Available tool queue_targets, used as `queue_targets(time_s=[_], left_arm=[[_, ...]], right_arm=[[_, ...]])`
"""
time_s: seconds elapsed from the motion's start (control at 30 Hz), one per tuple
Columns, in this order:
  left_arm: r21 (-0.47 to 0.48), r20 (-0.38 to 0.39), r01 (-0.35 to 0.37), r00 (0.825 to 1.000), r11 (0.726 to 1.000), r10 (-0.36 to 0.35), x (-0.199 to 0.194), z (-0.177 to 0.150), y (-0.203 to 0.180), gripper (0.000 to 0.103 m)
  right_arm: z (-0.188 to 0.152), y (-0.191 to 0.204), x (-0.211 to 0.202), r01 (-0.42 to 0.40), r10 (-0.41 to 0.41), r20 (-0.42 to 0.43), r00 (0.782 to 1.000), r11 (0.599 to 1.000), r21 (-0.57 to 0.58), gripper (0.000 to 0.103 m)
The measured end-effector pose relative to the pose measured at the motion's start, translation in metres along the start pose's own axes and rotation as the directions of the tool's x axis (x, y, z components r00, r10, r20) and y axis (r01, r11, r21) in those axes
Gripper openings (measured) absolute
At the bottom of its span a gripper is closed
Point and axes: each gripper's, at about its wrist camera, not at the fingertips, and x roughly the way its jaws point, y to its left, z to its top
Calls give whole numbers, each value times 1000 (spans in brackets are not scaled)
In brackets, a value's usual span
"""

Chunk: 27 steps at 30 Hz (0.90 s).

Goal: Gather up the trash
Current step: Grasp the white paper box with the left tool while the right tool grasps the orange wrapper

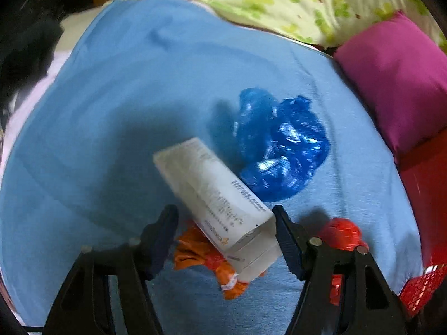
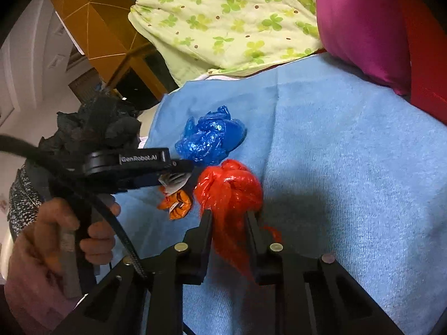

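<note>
A white carton (image 1: 220, 203) lies between the fingers of my left gripper (image 1: 226, 217), whose jaws stand wide apart; its near end rests over a crumpled orange wrapper (image 1: 206, 256). A crumpled blue plastic bag (image 1: 279, 142) lies beyond it on the blue cloth (image 1: 125, 97). My right gripper (image 2: 229, 217) is shut on a red plastic bag (image 2: 229, 192), held just above the cloth. In the right wrist view the left gripper (image 2: 178, 176) sits over the orange wrapper (image 2: 178, 203), with the blue bag (image 2: 209, 139) behind it.
A magenta pillow (image 1: 396, 83) and a green clover-print quilt (image 2: 229, 19) border the far side of the blue cloth (image 2: 335, 153). A red mesh item (image 1: 421, 287) sits at the right. Black crumpled material (image 2: 97, 125) lies at the cloth's left edge.
</note>
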Motion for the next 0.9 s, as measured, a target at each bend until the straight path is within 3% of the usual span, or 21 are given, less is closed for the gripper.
queue_targets(time_s=[0.07,0.1,0.13,0.2,0.33,0.37,0.47,0.57,0.63,0.73,0.8,0.87,0.9], left_arm=[[-7,-15,0,1000,1000,0,4,-3,9,42],[-15,-15,0,1000,1000,0,3,-5,14,28],[-22,-20,12,1000,1000,-12,3,-7,18,21],[-32,-21,46,999,998,-47,-3,-15,30,20],[26,4,24,1000,999,-24,-18,-38,46,19],[34,3,29,1000,999,-30,-22,-46,51,18],[56,-3,34,999,998,-34,-35,-72,70,18],[66,-21,62,998,996,-61,-48,-100,90,19],[79,-35,86,996,993,-84,-54,-114,99,19],[90,-35,97,995,991,-95,-62,-131,111,20],[83,-26,103,995,991,-101,-65,-133,118,22],[65,-20,103,995,993,-102,-66,-132,123,31],[56,-16,114,993,992,-113,-67,-125,124,44]], right_arm=[[0,0,-1,-3,3,-1,1000,1000,-8,24],[1,1,0,-4,4,-2,1000,1000,-10,24],[1,1,-1,-5,5,-3,1000,1000,-6,24],[2,-1,-2,-33,33,-4,999,999,13,24],[5,-8,-8,-67,66,23,998,996,66,29],[6,-8,-10,-76,74,33,997,995,69,36],[6,5,-22,-97,94,81,992,995,32,73],[6,29,-32,-96,102,112,988,994,-54,73],[6,48,-27,-120,127,70,989,988,-97,72],[8,74,-6,-100,102,5,995,985,-143,71],[11,88,24,-80,69,-75,995,986,-149,54],[14,94,53,-84,67,-134,989,989,-124,47],[16,96,69,-85,68,-158,985,991,-105,46]])
